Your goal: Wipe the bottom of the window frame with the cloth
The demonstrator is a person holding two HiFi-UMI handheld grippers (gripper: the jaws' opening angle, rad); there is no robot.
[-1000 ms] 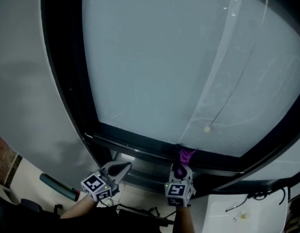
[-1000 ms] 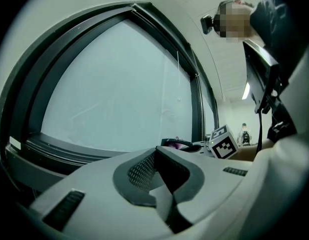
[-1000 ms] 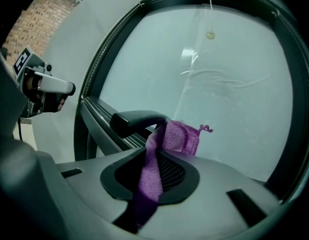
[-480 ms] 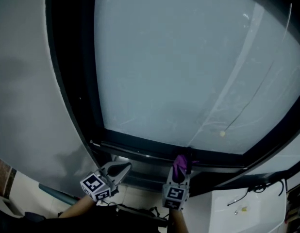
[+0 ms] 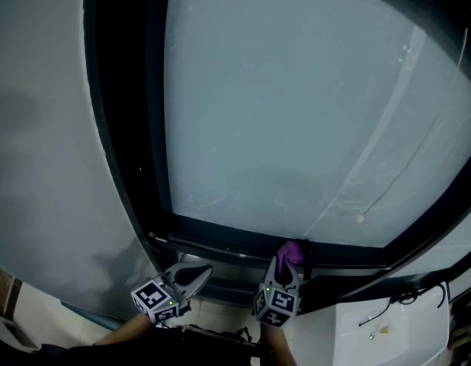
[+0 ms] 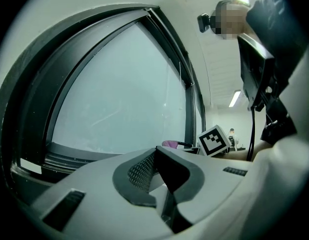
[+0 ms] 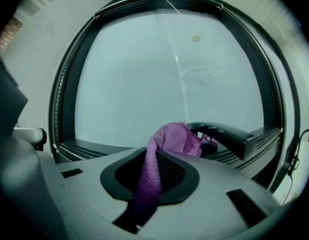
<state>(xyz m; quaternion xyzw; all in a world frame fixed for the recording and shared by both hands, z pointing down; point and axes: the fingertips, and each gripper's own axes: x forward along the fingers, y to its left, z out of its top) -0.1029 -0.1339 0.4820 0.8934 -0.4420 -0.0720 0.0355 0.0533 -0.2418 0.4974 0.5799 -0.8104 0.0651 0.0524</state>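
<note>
The window's black bottom frame [image 5: 220, 244] runs under the frosted glass. My right gripper [image 5: 284, 268] is shut on a purple cloth [image 5: 291, 252], which it holds up against that bottom frame near its middle. In the right gripper view the cloth [image 7: 170, 139] is bunched at the jaw tips beside a black window handle [image 7: 223, 134], with the bottom frame [image 7: 92, 147] behind it. To the left and slightly lower, my left gripper [image 5: 193, 276] is shut on nothing, apart from the frame. In the left gripper view its jaws [image 6: 155, 153] meet, and the cloth [image 6: 170, 144] shows beyond them.
A grey wall [image 5: 45, 166] stands left of the window. A white surface [image 5: 373, 330] with a black cable lies at the lower right. The window's black side frame [image 5: 117, 113] curves up on the left. The person's arm and harness [image 6: 267, 84] fill the right of the left gripper view.
The head view has drifted, so the window sits further right and lower. The right gripper with the cloth edged slightly left along the bottom frame. The left gripper barely moved.
</note>
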